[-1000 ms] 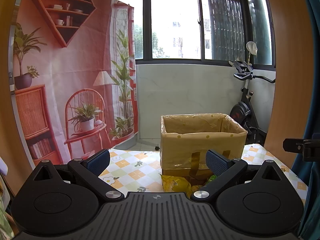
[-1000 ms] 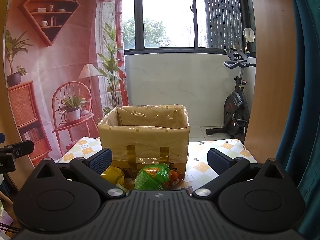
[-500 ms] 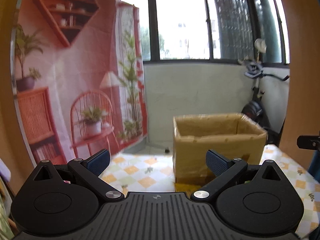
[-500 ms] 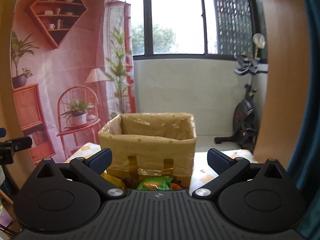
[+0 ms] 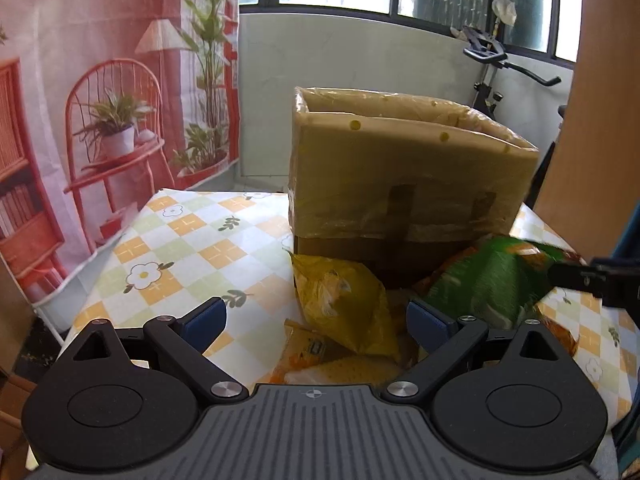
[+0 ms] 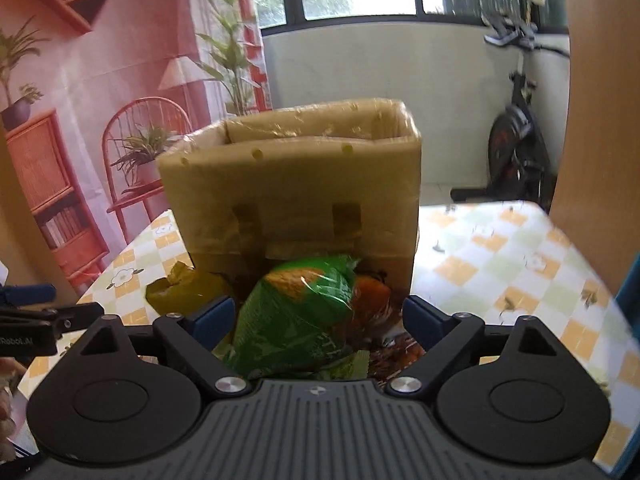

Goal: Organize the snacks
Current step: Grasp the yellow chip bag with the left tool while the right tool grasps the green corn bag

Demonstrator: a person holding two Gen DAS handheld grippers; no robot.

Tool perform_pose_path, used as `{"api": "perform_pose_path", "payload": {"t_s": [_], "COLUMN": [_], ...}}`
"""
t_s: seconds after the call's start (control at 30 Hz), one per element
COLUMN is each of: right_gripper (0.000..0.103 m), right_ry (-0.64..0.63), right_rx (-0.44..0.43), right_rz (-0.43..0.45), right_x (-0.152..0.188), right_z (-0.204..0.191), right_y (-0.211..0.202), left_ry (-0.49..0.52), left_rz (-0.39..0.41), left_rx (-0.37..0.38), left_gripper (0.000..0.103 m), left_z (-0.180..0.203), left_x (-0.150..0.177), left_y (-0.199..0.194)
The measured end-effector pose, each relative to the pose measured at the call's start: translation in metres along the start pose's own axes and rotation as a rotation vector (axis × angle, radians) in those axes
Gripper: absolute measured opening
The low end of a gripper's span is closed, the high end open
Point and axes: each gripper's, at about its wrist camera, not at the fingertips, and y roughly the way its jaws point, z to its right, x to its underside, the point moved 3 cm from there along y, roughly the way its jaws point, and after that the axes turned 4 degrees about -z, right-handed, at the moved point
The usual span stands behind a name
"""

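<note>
Lettering "Robot.AI" marks left gripper [image 6: 24,322]; snack bags' [image 6: 296,316] print blurred.

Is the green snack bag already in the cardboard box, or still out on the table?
Out. The green snack bag lies on the table against the front of the cardboard box.

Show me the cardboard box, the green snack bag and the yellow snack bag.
cardboard box [image 5: 400,168], left wrist view, front wall
green snack bag [image 6: 296,320], right wrist view, middle of bag
yellow snack bag [image 5: 344,304], left wrist view, middle of bag

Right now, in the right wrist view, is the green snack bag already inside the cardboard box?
No. The green snack bag lies on the table in front of the cardboard box, outside it.
</note>
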Motion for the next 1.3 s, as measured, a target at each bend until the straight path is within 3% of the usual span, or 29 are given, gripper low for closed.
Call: {"api": "perform_pose_path", "payload": {"t_s": [0.27,0.37,0.83,1.0,1.13,1.3], "right_gripper": [0.094,0.095,0.097,0.09,0.085,0.085], "right_ry": [0.073,0.091,0.058,0.141,0.167,0.122], "right_rx": [0.004,-0.034,-0.075,-0.071,-0.097,-0.089], "right_rz": [-0.034,-0.045,-0.054,-0.144,-0.147,-0.159], "right_x": [-0.006,-0.007,-0.021,-0.015,-0.011,-0.011], "right_z": [0.005,0.004,-0.012,0.001,0.009,0.004], "right_y": [0.039,0.051,0.063,0.085,0.086,0.084], "left_ry": [-0.045,-0.053,-0.078,-0.084,-0.099,-0.104], "left_rz": [-0.012,-0.042,-0.104,-0.145,-0.19,-0.222], "left_rx": [0.003,0.002,0.092,0.103,0.101,0.096], "left_gripper": [0.098,0.098,0.097,0.097,0.097,0.096], "left_z": [-0.006,-0.004,0.0,0.002,0.0,0.0], "left_x": [-0.017,-0.017,-0.029,-0.024,-0.023,-0.021], "left_y": [0.024,0.035,0.068,0.087,0.109,0.126]}}
